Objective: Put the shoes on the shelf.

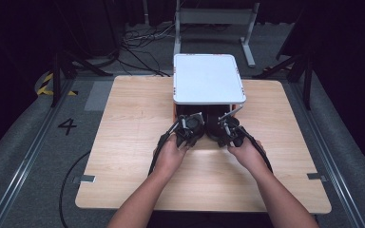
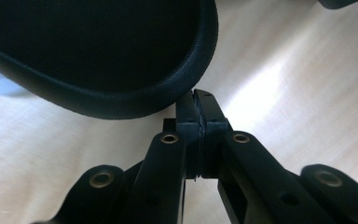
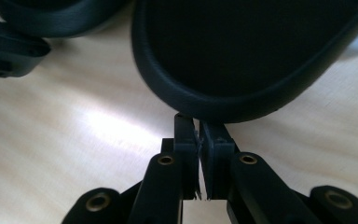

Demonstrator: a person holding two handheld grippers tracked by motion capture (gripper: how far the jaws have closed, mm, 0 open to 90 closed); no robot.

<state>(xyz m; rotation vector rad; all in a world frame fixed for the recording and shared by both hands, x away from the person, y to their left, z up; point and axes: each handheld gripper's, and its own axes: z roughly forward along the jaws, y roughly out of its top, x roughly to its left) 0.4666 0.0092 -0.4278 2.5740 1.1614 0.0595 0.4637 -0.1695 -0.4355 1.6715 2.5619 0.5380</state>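
Your left gripper (image 1: 188, 129) sits just left of the table's middle, your hand wrapped around its body, and in the left gripper view its jaws are pressed flat together with nothing between them. Right at their tips lies the rounded black padded rim of a dark oval object (image 2: 121, 56), so close that the tips look to be touching its edge, though you are not clamped on it. From above, that dark object (image 1: 208, 124) lies on the wooden table (image 1: 123, 123), tucked at the near foot of the white box (image 1: 208, 78) between your two tools. Over to your right gripper (image 1: 228, 130): its jaws are also drawn in tight, a bare sliver of light between the pads, nothing caught there. In the right gripper view a second black padded oval (image 3: 251, 51) lies just beyond the tips, meeting them at its rim, and your other gripper's black jaw (image 3: 9, 46) pokes in at the upper left corner.
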